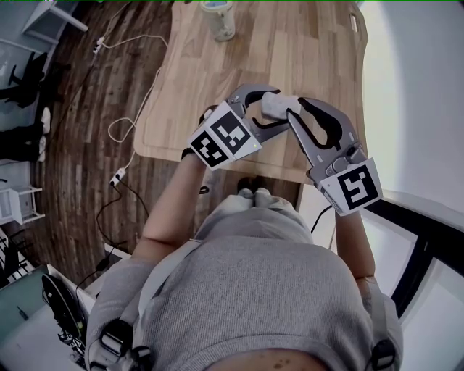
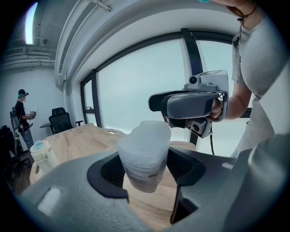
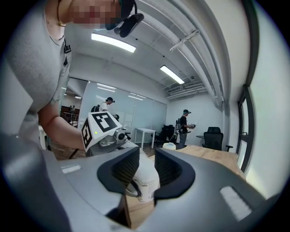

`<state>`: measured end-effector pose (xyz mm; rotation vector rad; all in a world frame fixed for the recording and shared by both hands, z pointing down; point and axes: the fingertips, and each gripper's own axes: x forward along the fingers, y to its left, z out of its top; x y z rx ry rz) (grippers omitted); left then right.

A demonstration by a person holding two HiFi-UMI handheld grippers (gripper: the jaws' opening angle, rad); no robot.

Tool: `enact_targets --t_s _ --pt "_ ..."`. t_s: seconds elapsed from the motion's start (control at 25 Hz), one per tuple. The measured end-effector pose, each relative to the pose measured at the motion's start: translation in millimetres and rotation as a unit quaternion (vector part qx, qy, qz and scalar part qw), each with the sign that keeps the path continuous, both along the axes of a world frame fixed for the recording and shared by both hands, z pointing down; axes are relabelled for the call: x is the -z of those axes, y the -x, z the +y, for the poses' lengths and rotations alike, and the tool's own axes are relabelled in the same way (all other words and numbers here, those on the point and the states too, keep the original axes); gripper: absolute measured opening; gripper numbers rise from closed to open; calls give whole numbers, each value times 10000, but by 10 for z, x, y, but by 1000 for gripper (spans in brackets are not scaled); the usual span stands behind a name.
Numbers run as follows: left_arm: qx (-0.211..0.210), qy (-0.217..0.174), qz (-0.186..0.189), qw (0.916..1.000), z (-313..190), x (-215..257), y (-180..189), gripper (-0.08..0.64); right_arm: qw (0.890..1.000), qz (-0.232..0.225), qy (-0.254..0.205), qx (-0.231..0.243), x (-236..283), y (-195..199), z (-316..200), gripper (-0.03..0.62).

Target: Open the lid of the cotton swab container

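A small translucent white cotton swab container (image 1: 274,105) is held in the air over the near edge of the wooden table (image 1: 304,51). My left gripper (image 1: 279,109) is shut on its body, one jaw on each side. In the left gripper view the container (image 2: 144,154) stands upright between the jaws, its lid on top. My right gripper (image 1: 296,109) reaches in from the right at the container's top. In the right gripper view its jaws stand a little apart, with the container (image 3: 145,181) showing just past the tips and nothing pinched.
A pale lidded cup (image 1: 219,18) stands at the table's far end. White cables (image 1: 127,123) trail over the dark floor on the left. Office chairs (image 2: 60,121) and people (image 3: 186,124) are in the background. A window wall runs along the right.
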<state>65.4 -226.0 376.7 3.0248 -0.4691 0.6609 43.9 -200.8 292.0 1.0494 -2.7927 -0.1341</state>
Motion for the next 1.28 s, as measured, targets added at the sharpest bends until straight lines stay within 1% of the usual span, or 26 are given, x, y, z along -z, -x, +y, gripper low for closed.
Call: enact_targets --t_s 0.08,0.16,0.24,0.36,0.4,0.48,0.6,0.8,1.04,1.2,1.28 --pt "-4 -27 0 10000 15 15 9 272 9995 119 154 238 8 83 48 99" --pt "-19 -45 -1 10000 35 29 12 272 9980 302 157 525 -2 139 97 135" --pt "-39 -56 -8 10000 65 32 12 272 9950 549 -42 835 -19 185 147 165" --pt "-53 -52 -25 10000 104 24 22 272 9858 1099 -338 1222 -101 235 209 184" --pt "-64 -57 -38 10000 116 22 29 272 9826 1246 -392 1322 -125 250 219 193" --pt "-81 -71 -63 9999 137 21 47 272 9782 1400 -437 1471 -152 272 229 199" --pt "-84 -73 -64 9999 168 27 60 272 9752 1455 -403 1619 -186 292 244 200" --pt "-143 -48 -10 9999 214 44 55 270 9671 1567 -423 1959 -229 338 280 209" --pt "-140 -68 -6 9999 225 37 75 272 9602 1636 -373 2233 -234 372 250 215" --pt "-191 -98 -38 9998 241 48 80 270 9571 1479 -273 2477 -221 405 274 215" --pt "-217 -98 -53 9997 248 47 79 270 9556 1477 -224 2539 -234 406 273 215"
